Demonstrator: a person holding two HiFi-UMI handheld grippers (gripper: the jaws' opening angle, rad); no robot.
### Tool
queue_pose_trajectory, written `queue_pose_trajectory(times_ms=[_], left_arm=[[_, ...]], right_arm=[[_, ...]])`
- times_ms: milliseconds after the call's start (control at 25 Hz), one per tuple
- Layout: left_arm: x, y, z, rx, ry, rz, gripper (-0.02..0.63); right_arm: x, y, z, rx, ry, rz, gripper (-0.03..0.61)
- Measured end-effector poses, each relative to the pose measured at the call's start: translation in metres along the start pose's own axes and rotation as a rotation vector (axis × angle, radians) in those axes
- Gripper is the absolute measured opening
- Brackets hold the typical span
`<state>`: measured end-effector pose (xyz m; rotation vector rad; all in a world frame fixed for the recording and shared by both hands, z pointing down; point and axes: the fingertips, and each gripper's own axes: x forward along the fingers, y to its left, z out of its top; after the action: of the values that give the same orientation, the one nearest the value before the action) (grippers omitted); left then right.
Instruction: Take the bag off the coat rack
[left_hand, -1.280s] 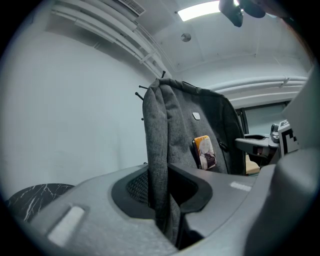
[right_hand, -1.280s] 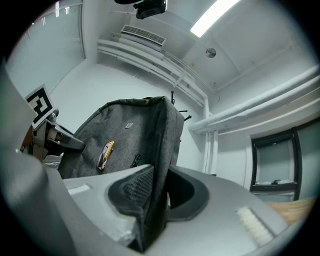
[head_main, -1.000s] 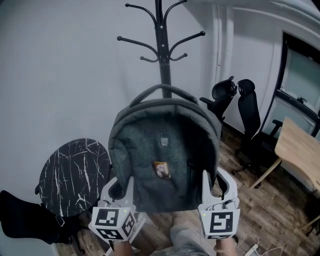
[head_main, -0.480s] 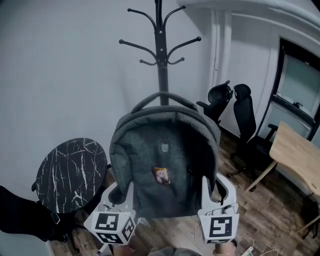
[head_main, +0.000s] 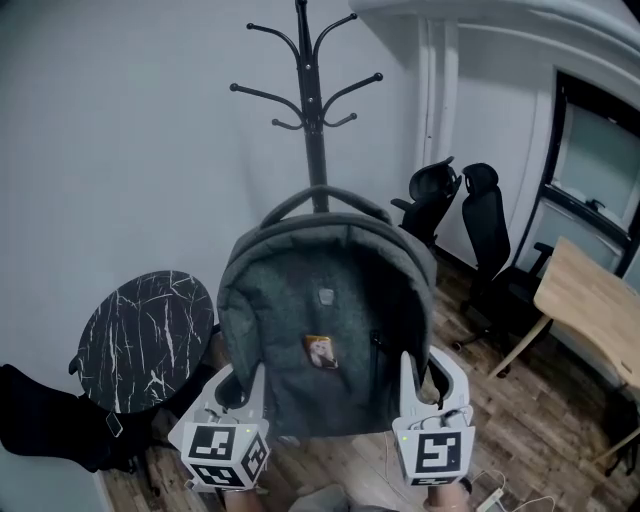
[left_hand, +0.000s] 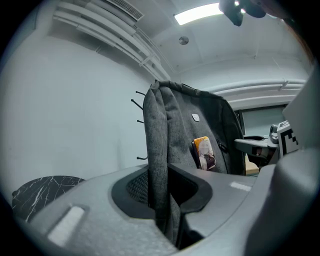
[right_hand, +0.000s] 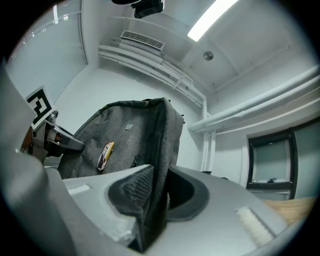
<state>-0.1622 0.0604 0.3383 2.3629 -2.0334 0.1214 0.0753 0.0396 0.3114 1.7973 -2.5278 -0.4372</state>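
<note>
A grey fabric backpack (head_main: 325, 315) with a small yellow badge (head_main: 321, 351) hangs in the air in front of me, clear of the black coat rack (head_main: 311, 110) behind it. My left gripper (head_main: 243, 390) is shut on the bag's lower left edge (left_hand: 159, 165). My right gripper (head_main: 425, 385) is shut on the lower right edge (right_hand: 157, 165). The bag's top handle (head_main: 320, 195) arcs free below the rack's hooks. In both gripper views the fabric is pinched between the jaws.
A round black marble side table (head_main: 145, 335) stands at the left by the white wall. Two black office chairs (head_main: 470, 225) stand at the right, with a wooden desk (head_main: 590, 305) beyond them. A black garment (head_main: 45, 430) lies at the lower left. The floor is wood plank.
The bag and both grippers have come back a little from the rack; more of the pole shows above the bag's handle. Both grips are unchanged.
</note>
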Motion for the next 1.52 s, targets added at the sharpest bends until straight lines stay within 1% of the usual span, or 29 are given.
queue_pose_trajectory(times_ms=[440,800,1040,1240,1520], left_arm=[[-0.041,-0.042,0.003,-0.002,0.005,0.003,0.077],[-0.076,-0.067,0.000,0.007,0.020,0.024,0.077],[-0.096,-0.079,-0.001,0.010,0.020,0.030,0.077],[-0.114,-0.097,-0.009,0.008,0.022,0.031,0.077],[-0.125,-0.104,-0.008,0.008,0.036,0.022,0.077]], right_arm=[[-0.052,-0.020,0.010,0.009,-0.007,0.004,0.069],[-0.090,-0.027,0.009,0.038,-0.005,0.020,0.069],[-0.113,-0.029,0.012,0.040,-0.007,0.028,0.069],[-0.137,-0.035,0.007,0.037,-0.002,0.032,0.069],[-0.150,-0.036,0.010,0.039,0.014,0.034,0.069]])
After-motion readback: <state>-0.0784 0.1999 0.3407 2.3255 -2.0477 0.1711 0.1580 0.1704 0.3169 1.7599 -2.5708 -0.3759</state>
